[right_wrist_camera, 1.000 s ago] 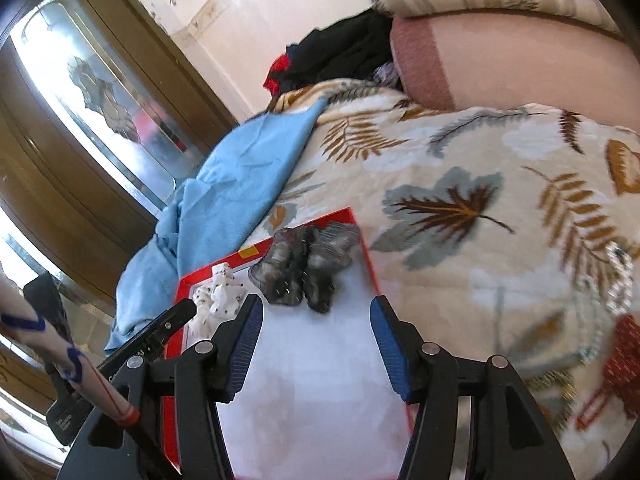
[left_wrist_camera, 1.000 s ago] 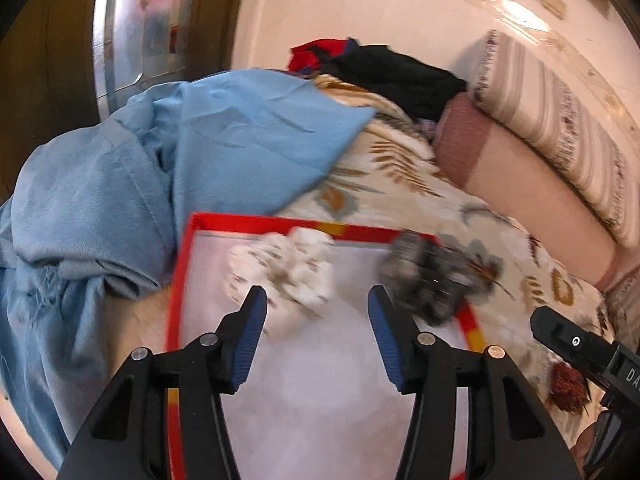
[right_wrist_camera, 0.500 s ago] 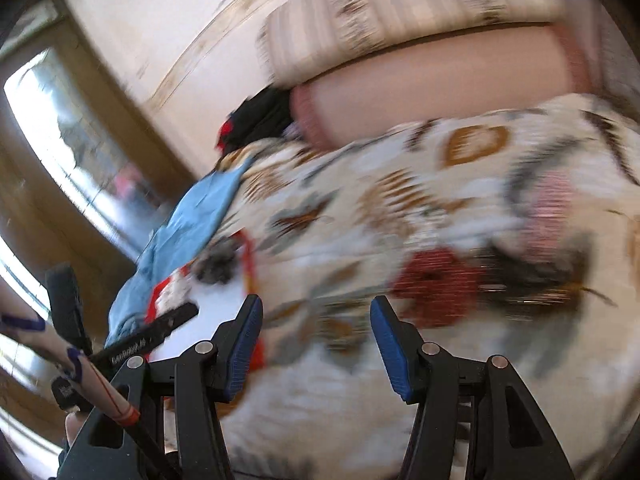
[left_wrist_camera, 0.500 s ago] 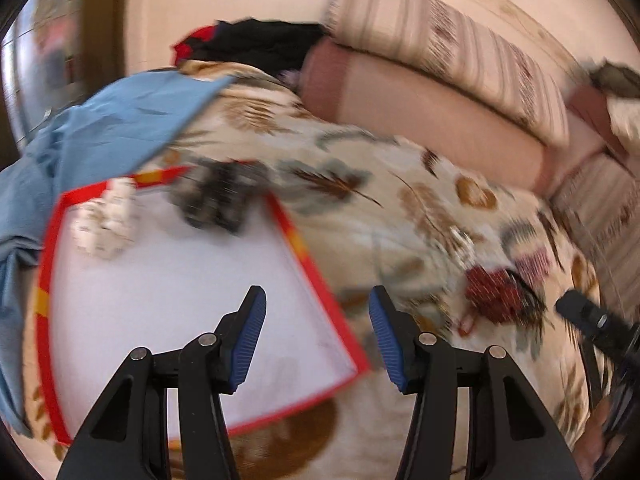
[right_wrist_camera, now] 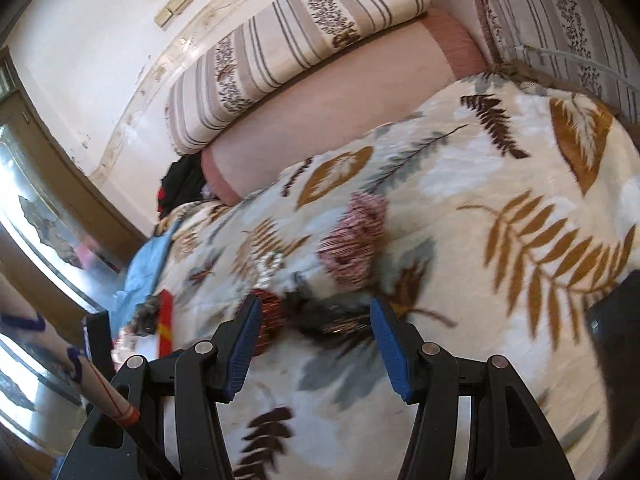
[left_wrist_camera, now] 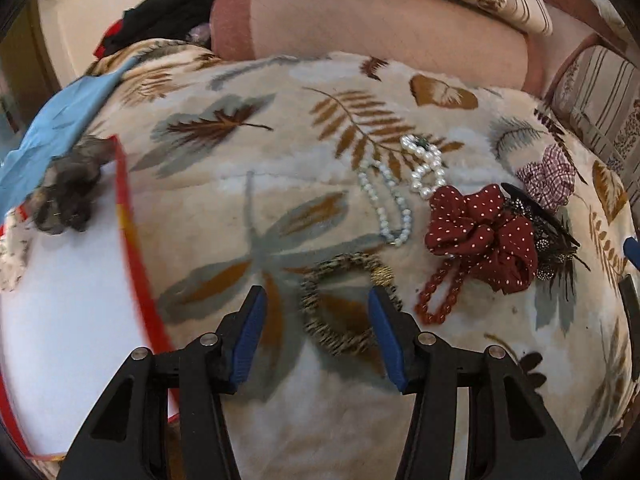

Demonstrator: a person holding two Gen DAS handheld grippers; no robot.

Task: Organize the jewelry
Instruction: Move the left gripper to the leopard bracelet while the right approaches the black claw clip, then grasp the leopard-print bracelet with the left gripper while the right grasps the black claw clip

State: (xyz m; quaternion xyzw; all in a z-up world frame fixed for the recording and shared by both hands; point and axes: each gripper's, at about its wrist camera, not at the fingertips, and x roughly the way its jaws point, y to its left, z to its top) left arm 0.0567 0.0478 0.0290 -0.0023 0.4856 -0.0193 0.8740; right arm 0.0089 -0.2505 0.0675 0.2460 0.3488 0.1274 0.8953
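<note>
1. Left hand-held gripper [left_wrist_camera: 316, 332]: jaws have just been closing, part-open, gripping nothing; leopard-print bangle [left_wrist_camera: 347, 300] lies between the tips at lower centre, on the bed blanket [left_wrist_camera: 240, 184].
2. Right hand-held gripper [right_wrist_camera: 316, 340]: jaws part-open, empty, above blurred dark pieces.
3. Risk: the bangle lies flat in plush pile, so closing pads may skid over it or pinch blanket.
4. Risk: red bead strand [left_wrist_camera: 440, 296] tangles under the red dotted scrunchie [left_wrist_camera: 484, 232]; lifting one may drag both.
5. Left view only: pearl strands [left_wrist_camera: 424, 168], tray [left_wrist_camera: 128, 208] at left edge.
6. Right view only: wall and striped cushions, upper frame.
</note>
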